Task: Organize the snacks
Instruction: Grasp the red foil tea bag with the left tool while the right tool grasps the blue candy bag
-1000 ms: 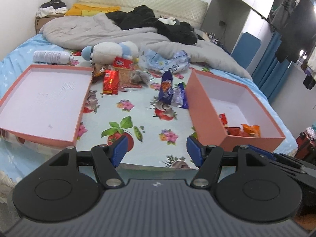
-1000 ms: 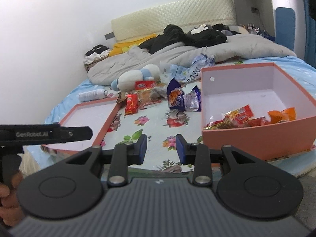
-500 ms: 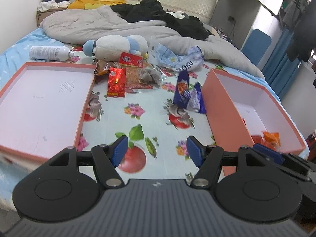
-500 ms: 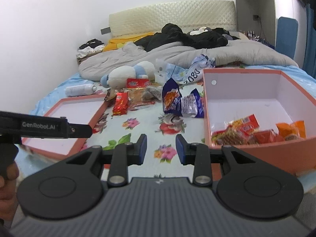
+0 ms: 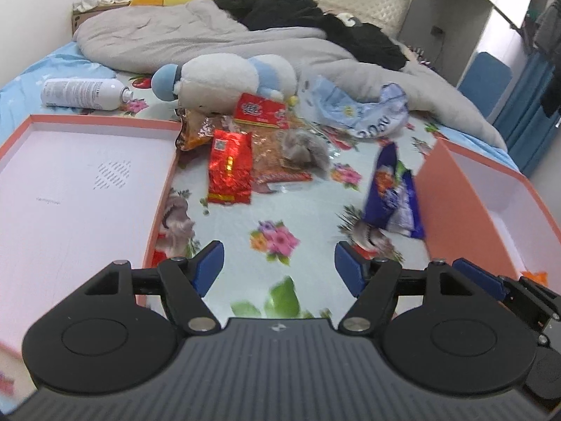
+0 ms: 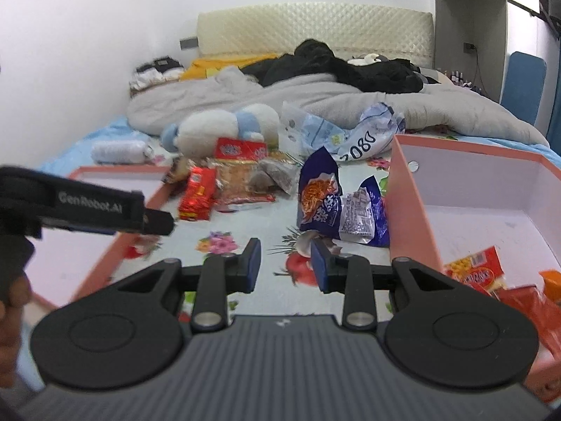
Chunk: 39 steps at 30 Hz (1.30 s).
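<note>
Both our claws are empty: the left claw [image 5: 278,261] gapes, having just widened, the right claw [image 6: 285,263] half-open. The blue snack bag [image 6: 336,207], mid-frame, leans against the orange box [image 6: 406,203]; we risk crushing it or shoving the box.

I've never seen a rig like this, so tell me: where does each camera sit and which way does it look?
Left wrist: rides on the left gripper, looking forward and down over the bed at the shallow tray, red packet and blue bag; its open fingers show.
Right wrist: rides on the right gripper, facing the blue bag and the deep box; its open fingers, the left gripper's side and a hand show.
Shared: snacks, plush toy, both boxes.
</note>
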{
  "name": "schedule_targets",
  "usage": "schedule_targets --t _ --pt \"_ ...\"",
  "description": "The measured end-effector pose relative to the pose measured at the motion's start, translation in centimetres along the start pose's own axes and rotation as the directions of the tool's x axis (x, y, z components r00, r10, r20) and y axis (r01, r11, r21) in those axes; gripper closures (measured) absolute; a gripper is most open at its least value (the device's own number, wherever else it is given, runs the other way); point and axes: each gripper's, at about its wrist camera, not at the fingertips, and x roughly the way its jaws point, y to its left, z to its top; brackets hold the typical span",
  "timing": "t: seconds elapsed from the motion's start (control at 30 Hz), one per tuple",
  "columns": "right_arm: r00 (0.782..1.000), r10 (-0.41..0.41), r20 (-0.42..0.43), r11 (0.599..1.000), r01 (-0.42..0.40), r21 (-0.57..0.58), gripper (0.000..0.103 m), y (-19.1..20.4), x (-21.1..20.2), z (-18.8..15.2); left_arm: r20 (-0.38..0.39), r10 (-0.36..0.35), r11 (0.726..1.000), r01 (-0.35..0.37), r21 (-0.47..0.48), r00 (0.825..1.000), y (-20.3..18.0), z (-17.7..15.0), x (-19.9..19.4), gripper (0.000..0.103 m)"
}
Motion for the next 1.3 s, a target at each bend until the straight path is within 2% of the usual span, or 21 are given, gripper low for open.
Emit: schedule_targets --t 0.03,0.1,0.3,0.5,0.57,0.67,0.7,0.8,0.9,0.93,1.07,1.1,1.2,1.3 --pt "1.000 -0.002 -0.008 1.000 0.002 -0.003 0.068 0.0 1.1 0.2 -0.003 0.000 1.000 0.000 -0.006 1.000 0.3 0.6 0.9 0.029" --pt "1.000 -0.010 -0.018 1.000 0.010 0.003 0.053 -0.1 2.8 0.7 -0.014 -0.001 1.000 0.001 -0.011 1.000 0.7 1.7 2.8 0.029" --pt "0.999 -0.036 -0.028 0.999 0.037 0.033 0.053 -0.7 7.4 2.1 -0.053 0.055 0.998 -0.055 0.006 0.997 1.2 4.5 8.6 0.029" --pt "0.995 -0.088 -0.053 0.996 0.088 0.001 0.055 -0.7 11.4 2.5 -0.064 0.127 0.991 -0.123 0.058 0.990 1.4 5.4 13.2 0.029" --pt "0.994 -0.092 -0.060 0.996 0.091 -0.017 0.060 -0.6 12.5 2.5 -0.068 0.143 0.988 -0.139 0.064 0.987 1.7 5.3 14.4 0.029" --pt "0.994 -0.081 -0.070 0.996 0.080 -0.030 0.077 -0.6 13.5 2.2 -0.064 0.150 0.987 -0.146 0.065 0.987 2.1 5.3 15.6 0.029" --pt "0.995 -0.074 -0.070 0.997 0.072 -0.029 0.084 -0.6 13.7 2.1 -0.056 0.152 0.986 -0.148 0.071 0.987 2.0 5.3 15.6 0.029" --pt "0.997 -0.036 -0.061 0.999 0.035 -0.019 0.098 -0.6 13.5 2.3 -0.049 0.181 0.980 -0.175 0.098 0.982 1.8 5.2 16.2 0.031" --pt "0.998 -0.013 -0.056 1.000 0.012 -0.018 0.100 -0.8 13.1 2.5 -0.072 0.189 0.979 -0.183 0.085 0.979 2.1 5.1 17.0 0.037" --pt "0.998 -0.007 -0.056 1.000 0.007 -0.014 0.100 -0.9 12.9 2.5 -0.072 0.192 0.979 -0.186 0.087 0.979 2.1 5.0 17.1 0.046" --pt "0.999 0.009 -0.052 1.000 -0.010 -0.010 0.101 -1.2 11.9 2.6 -0.074 0.185 0.981 -0.180 0.070 0.980 2.4 4.6 16.3 0.046" --pt "0.999 0.012 -0.049 1.000 -0.012 -0.013 0.101 -1.2 11.6 2.5 -0.060 0.159 0.986 -0.155 0.063 0.985 2.3 4.4 15.5 0.046" --pt "0.999 0.029 -0.042 1.000 -0.029 -0.010 0.101 -1.1 10.4 2.5 -0.035 0.165 0.984 -0.162 0.075 0.986 1.4 3.9 13.2 0.046" --pt "0.998 0.039 -0.043 0.999 -0.040 -0.016 0.101 -0.7 8.9 2.2 -0.037 0.125 0.992 -0.124 0.014 0.991 1.1 3.1 10.7 0.046"
